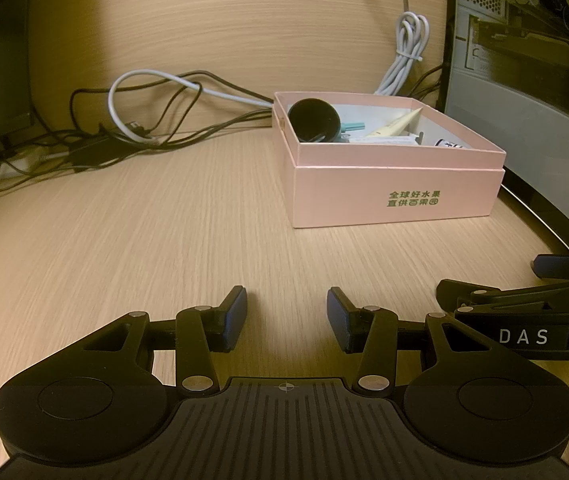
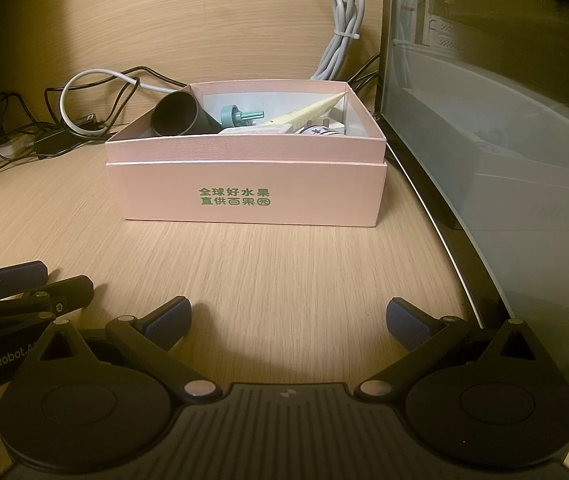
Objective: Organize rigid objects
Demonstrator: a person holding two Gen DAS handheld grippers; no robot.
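Note:
A pink cardboard box (image 2: 244, 196) with green characters stands on the wooden desk, also in the left wrist view (image 1: 396, 196) at the right. Inside lie a dark tube (image 2: 176, 118), a teal plastic part (image 2: 236, 116), a cream tube (image 2: 312, 110) and small white items. My left gripper (image 1: 286, 316) is open and empty above the desk, well in front of the box. My right gripper (image 2: 288, 320) is open wide and empty, in front of the box. Each gripper shows at the edge of the other's view.
Black and white cables (image 1: 132, 120) lie tangled behind the box at the left. A bundled grey cable (image 2: 342, 36) hangs behind it. A computer case with a glass side (image 2: 504, 140) stands right of the box. The wooden desk (image 2: 284, 260) lies between the grippers and the box.

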